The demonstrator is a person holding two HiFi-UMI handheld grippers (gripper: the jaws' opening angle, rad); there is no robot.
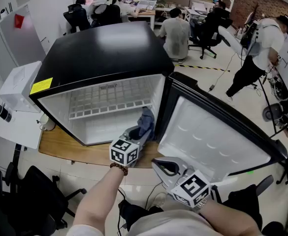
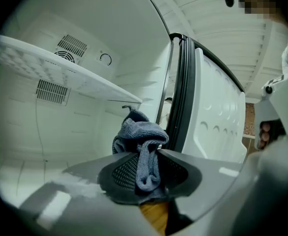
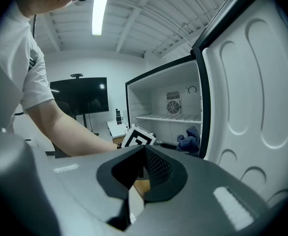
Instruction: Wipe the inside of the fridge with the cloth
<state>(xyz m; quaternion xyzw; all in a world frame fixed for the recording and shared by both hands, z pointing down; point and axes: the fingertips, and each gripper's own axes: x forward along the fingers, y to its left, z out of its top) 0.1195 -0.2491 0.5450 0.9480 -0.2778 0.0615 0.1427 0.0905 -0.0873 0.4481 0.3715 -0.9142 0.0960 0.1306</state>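
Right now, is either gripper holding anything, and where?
The left gripper pinches the cloth by a bunched fold; the right gripper is shut, empty.

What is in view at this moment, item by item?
fridge: one, black outside, white inside, on the wooden counter.
door: one, white liner, swung open to the right.
shelf: one, white, across the fridge interior.
cloth: one, blue-grey, lower right of the fridge opening.
wooden counter: one, brown, under the fridge.
sticker: one, yellow, fridge's front left top corner.
people: several, in the background, mostly seated at desks.
left gripper: one, grey, shut on the cloth.
right gripper: one, grey, shut and empty, in front of the open door.
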